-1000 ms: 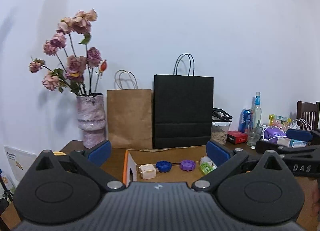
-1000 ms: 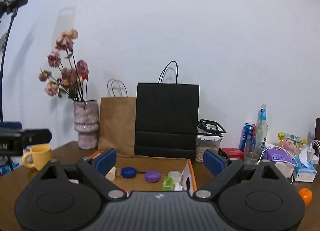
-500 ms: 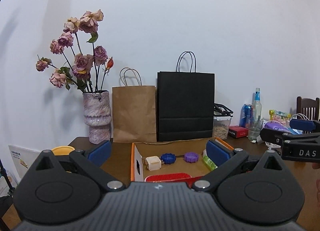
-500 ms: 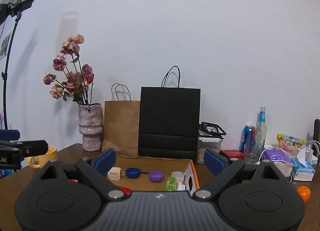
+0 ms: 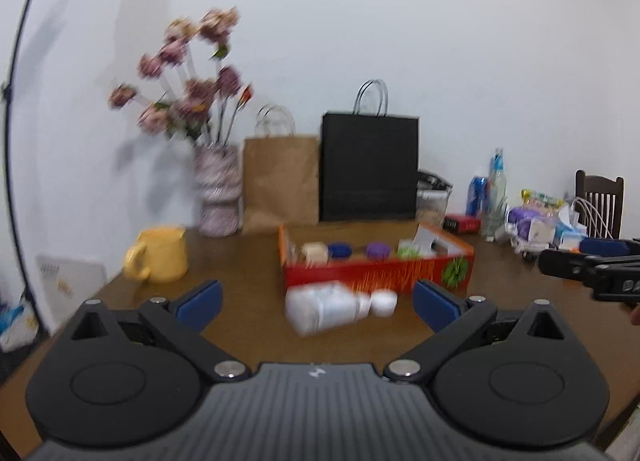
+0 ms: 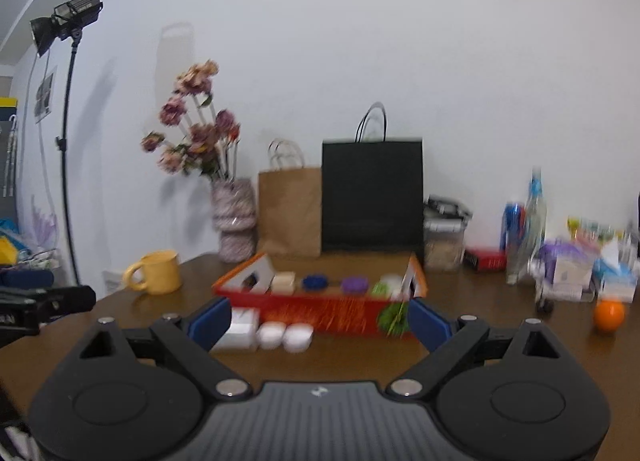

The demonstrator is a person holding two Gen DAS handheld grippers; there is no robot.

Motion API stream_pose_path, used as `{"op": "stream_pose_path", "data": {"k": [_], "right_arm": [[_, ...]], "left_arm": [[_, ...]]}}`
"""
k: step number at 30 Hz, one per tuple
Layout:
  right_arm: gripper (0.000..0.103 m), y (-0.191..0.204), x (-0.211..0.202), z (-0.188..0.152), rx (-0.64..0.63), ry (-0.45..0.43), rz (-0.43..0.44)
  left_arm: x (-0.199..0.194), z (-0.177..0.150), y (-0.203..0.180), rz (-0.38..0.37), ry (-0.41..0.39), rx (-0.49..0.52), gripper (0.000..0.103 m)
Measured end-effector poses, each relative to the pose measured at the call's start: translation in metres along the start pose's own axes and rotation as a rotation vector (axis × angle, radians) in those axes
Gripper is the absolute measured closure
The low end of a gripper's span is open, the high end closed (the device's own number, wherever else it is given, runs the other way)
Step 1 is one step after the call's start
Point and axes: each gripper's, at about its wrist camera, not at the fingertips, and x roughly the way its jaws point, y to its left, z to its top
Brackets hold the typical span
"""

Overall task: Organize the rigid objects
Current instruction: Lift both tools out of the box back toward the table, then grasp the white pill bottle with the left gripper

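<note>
A shallow red-orange cardboard box (image 5: 380, 275) (image 6: 320, 311) stands on the brown table. It holds a beige cube (image 5: 314, 251), a blue disc (image 5: 340, 250), a purple disc (image 5: 378, 250) and a green item (image 5: 408, 251). A white bottle (image 5: 328, 309) lies on its side in front of the box, with a white cap (image 5: 384, 303) beside it. In the right wrist view two small white jars (image 6: 286, 335) sit in front of the box. My left gripper (image 5: 316, 305) is open and empty, back from the bottle. My right gripper (image 6: 320, 325) is open and empty.
A yellow mug (image 5: 158, 255) stands left of the box. A vase of flowers (image 5: 218, 191), a brown bag (image 5: 280, 181) and a black bag (image 5: 370, 167) line the wall. Bottles, a can and clutter (image 6: 568, 269) fill the right side; an orange (image 6: 608, 315) lies there.
Both grippers have pulled back and up from the box. The box's front, the white bottle and the jars have come into view. The frames now are blurred by motion.
</note>
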Motion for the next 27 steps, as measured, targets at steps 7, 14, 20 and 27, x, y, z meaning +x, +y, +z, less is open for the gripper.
{"op": "stream_pose_path", "data": {"k": [7,14,20,27], "right_arm": [[0.008,0.004,-0.043,-0.053,0.057,0.141,0.072],[0.013,0.010,-0.030,-0.057,0.044,0.175,0.070],[0.025,0.007,0.007,-0.045,0.042,0.200,0.109],[0.051,0.003,0.100,-0.017,0.129,0.241,0.219]], "left_arm": [[-0.047,-0.049,0.015,0.097,0.117,-0.087,0.000],[-0.028,-0.042,0.009,0.106,0.113,-0.027,0.000],[0.010,-0.036,0.011,0.069,0.134,-0.050,0.000],[0.096,-0.017,0.026,0.020,0.184,-0.159,0.003]]}}
